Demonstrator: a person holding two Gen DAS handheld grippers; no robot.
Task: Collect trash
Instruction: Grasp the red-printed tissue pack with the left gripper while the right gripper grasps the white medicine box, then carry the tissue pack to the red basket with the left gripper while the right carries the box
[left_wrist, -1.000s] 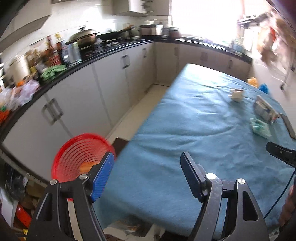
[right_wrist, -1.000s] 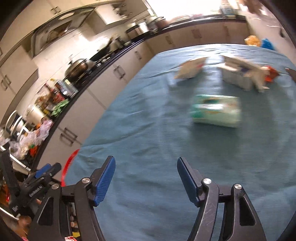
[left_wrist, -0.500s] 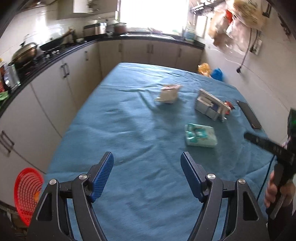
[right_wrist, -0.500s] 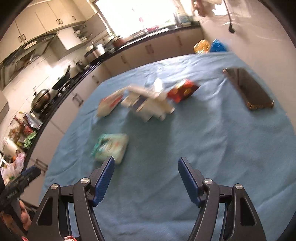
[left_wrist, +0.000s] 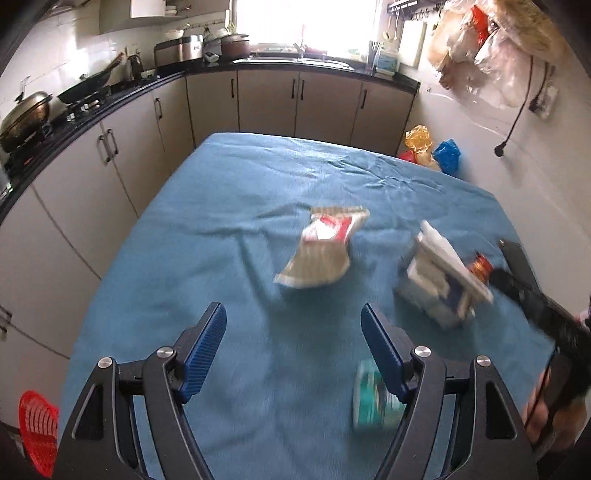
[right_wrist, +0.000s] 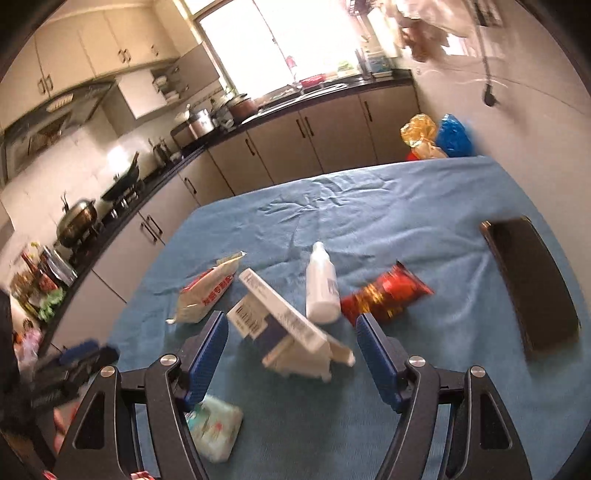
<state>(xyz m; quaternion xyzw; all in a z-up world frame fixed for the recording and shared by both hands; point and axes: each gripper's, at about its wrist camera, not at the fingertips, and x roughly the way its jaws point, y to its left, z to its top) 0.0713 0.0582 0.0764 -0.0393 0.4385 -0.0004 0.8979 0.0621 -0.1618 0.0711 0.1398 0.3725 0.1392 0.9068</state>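
From the left wrist, the left hand-held gripper (left_wrist: 293, 349) hangs spread and empty above the blue-clothed surface (left_wrist: 221, 229), pointing toward a crumpled white-and-red snack bag (left_wrist: 319, 251); a red mesh basket (left_wrist: 38, 430) sits low beside the surface. From the right wrist, the right hand-held gripper (right_wrist: 291, 356), likewise spread and empty, frames a white-and-blue open carton (right_wrist: 284, 328), with a white plastic bottle (right_wrist: 322, 284) and a red foil wrapper (right_wrist: 384, 291) beyond.

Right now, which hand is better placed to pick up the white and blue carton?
The right. The open carton lies directly ahead between the right gripper's open jaws. For the left gripper, it lies off to the side.
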